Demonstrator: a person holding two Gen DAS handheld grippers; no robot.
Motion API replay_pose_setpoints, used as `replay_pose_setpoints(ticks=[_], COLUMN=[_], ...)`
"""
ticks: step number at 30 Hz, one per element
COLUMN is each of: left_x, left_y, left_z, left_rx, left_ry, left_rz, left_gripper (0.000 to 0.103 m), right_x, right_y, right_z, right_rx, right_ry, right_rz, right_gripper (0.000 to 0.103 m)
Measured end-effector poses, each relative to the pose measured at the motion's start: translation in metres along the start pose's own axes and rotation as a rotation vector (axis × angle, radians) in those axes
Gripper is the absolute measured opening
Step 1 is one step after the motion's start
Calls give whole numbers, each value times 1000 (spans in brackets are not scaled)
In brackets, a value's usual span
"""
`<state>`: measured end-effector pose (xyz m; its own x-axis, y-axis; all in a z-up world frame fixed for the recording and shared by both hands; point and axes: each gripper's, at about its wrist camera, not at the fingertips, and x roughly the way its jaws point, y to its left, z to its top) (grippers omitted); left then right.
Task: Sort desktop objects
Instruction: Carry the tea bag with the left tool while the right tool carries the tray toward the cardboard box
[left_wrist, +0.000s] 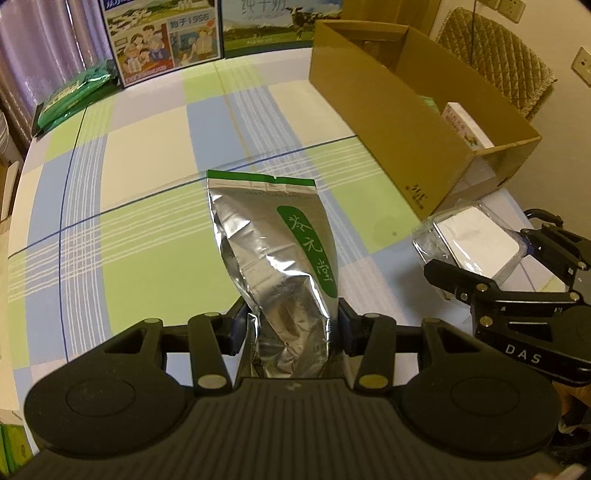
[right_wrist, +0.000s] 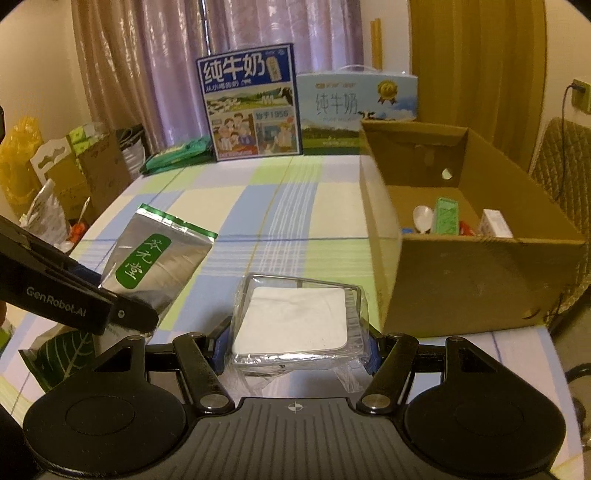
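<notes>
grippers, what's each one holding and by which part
The left gripper is shut on the silver tea pouch, at its bottom end. The right gripper is shut on the plastic-wrapped white box, across its near sides.

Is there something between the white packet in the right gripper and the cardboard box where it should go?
Nothing visible blocks the way. The right gripper holds the white packet beside the cardboard box, with only bare tablecloth between them. The box's near wall must be cleared from above. The silver tea pouch lies on the other side.
</notes>
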<state>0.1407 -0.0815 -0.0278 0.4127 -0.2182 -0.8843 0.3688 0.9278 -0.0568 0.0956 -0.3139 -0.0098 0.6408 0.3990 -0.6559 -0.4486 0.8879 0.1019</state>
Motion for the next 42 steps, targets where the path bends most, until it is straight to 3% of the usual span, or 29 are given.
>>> replay_pose_setpoints(ticks=[14,42], left_x=[-19,-17], left_y=[-40,-119], left_z=[16,59], left_rx=[41,123], left_ry=[-39,-68], left_rz=[-32,-107], left_gripper=[42,42], right_x=[-29,-63], right_y=[-33,-101], right_z=[11,30], right_rx=[52,82], right_ry=[-60,-125], right_rz=[-38,-126], right_gripper=[63,63])
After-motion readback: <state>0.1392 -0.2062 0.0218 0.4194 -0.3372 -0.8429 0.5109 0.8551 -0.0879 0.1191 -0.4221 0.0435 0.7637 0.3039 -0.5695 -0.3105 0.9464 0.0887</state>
